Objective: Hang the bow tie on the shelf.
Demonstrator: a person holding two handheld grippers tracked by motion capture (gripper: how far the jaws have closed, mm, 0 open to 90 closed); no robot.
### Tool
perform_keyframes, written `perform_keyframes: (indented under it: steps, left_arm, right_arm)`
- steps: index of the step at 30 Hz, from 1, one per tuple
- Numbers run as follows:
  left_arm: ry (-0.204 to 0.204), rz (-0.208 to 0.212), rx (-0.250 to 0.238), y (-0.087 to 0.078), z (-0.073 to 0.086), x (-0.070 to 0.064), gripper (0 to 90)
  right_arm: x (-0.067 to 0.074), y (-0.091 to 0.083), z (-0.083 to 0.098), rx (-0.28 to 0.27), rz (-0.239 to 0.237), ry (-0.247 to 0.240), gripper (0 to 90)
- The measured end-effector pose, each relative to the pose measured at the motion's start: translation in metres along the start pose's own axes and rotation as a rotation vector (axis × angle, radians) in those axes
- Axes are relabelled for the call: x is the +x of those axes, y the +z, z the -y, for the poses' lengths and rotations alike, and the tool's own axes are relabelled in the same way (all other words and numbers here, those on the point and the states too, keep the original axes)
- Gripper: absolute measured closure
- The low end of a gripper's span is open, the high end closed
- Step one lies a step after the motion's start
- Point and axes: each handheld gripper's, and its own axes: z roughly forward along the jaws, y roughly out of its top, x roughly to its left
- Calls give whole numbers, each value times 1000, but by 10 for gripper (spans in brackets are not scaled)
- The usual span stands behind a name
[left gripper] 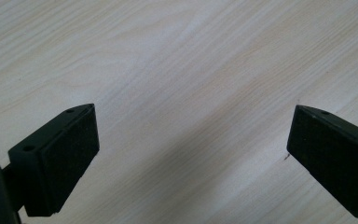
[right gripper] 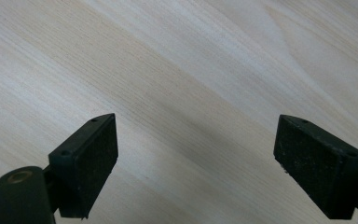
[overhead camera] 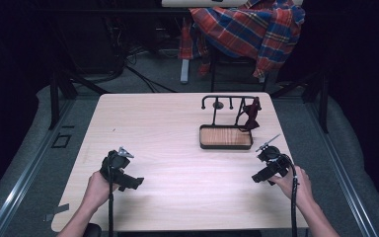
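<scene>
Resting low over the near part of the table [overhead camera: 177, 148], both tools sit apart in the person's hands, neither one grasping anything. The left gripper [overhead camera: 134, 181] has its jaws spread wide, and the left gripper view has bare pale wood between the pads [left gripper: 70, 154]. The right gripper [overhead camera: 256, 177] stands just as released, with nothing but wood grain between its own pads [right gripper: 91, 158].

Farther back, right of centre, a small wooden tray [overhead camera: 225, 137] carries a black metal rack [overhead camera: 229, 101], and a dark red object [overhead camera: 250, 114], perhaps a bit of cloth, hangs from the rack's right end, down toward the tray's far right corner. Beyond the table a plaid cloth [overhead camera: 249, 27] is draped over a chair.

My guess is that the handling has not begun. The right gripper is nearer, so the next move calls for it to reach forward to the hanging piece and close on it without tipping the rack.
</scene>
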Motion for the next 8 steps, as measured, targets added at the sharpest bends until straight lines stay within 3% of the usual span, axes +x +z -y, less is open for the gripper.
perform_keyframes:
  steps: [8]
  left_arm:
    - [12, -19, 13, 1, -1, -1, 32]
  right_arm:
    - [-1, 1, -3, 16, -5, -36, 132]
